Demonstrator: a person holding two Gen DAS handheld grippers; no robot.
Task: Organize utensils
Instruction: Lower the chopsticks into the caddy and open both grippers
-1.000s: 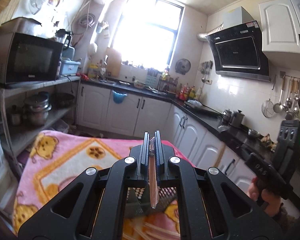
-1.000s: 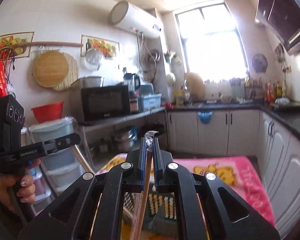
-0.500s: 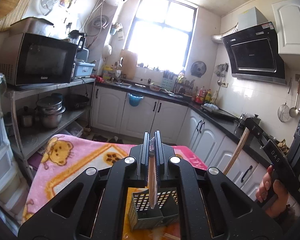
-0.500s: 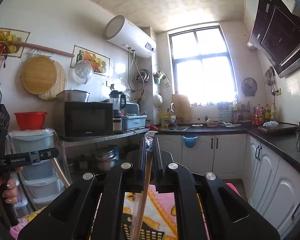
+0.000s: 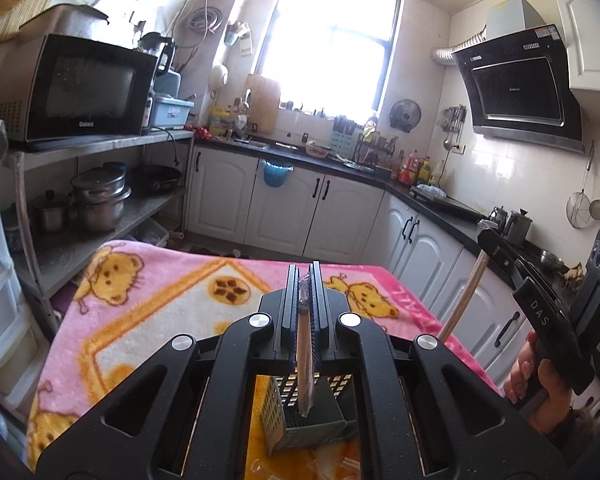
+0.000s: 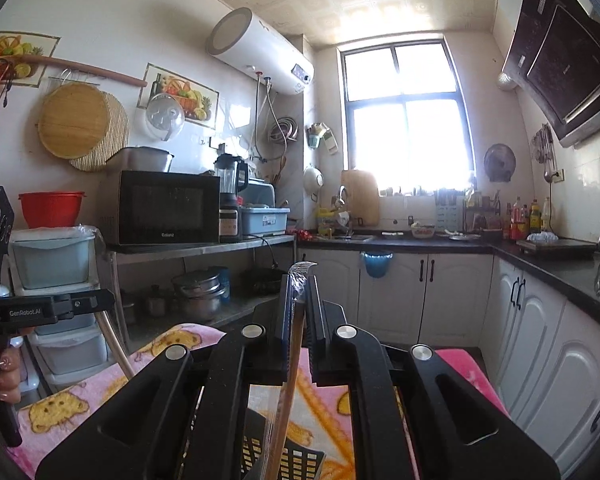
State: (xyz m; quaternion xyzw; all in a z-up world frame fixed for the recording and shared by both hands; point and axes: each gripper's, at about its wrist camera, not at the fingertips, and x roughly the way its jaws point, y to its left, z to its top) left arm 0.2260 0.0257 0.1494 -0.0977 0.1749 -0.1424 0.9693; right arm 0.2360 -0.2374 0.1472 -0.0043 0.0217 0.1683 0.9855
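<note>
Chopsticks in crinkly clear wrap sit pinched in each gripper: left gripper [image 5: 304, 280] holds its wrapped pair [image 5: 305, 356] above the perforated grey utensil caddy [image 5: 300, 412] on the fuzzy pink blanket [image 5: 148, 304]; right gripper [image 6: 300, 288] clamps another wooden pair [image 6: 290, 356].

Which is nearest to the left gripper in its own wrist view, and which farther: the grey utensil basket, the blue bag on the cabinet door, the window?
1. Grey utensil basket, just below the left gripper.
2. Blue bag, ahead on a cabinet door.
3. Window, farthest, above the counter.
</note>
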